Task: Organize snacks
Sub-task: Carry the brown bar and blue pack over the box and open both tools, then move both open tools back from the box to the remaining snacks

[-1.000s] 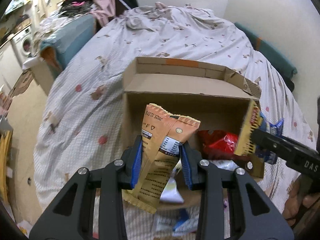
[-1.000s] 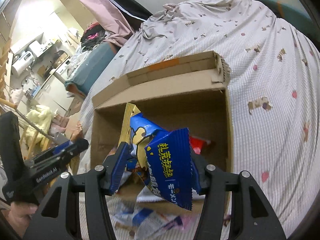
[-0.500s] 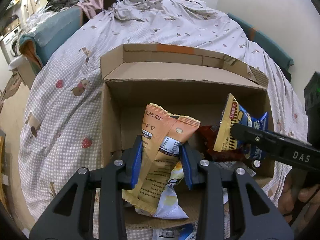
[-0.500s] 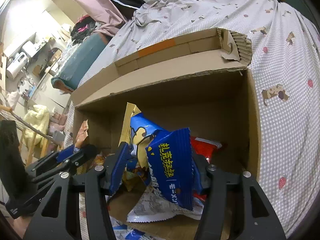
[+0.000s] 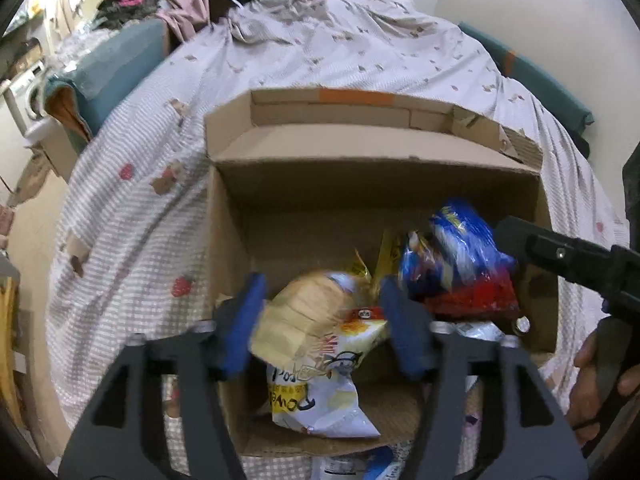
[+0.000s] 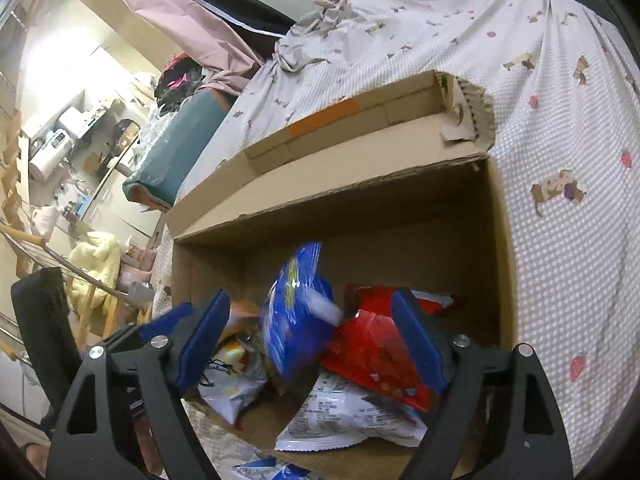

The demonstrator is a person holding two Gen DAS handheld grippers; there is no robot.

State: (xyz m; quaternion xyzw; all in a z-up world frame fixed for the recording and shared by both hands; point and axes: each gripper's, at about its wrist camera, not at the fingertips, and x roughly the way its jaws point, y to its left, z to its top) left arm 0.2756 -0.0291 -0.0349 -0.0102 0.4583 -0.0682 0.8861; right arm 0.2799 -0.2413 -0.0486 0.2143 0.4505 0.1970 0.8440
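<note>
A cardboard box lies on its side on the bed, its opening toward me; it also shows in the right wrist view. My left gripper is open at the box mouth, and the orange snack bag, blurred, is loose between its fingers, dropping inside. My right gripper is open too, and the blue snack bag, blurred, falls free between its fingers onto a red bag. The blue bag shows right in the left view. White bags lie on the box floor.
The bed has a checked, patterned sheet around the box. More packets lie in front of the box. A teal cushion and clutter stand at the left. The right gripper's arm crosses the left view.
Both grippers have opened inside the box mouth. The orange bag and the blue bag have left the fingers and are dropping into the box.
</note>
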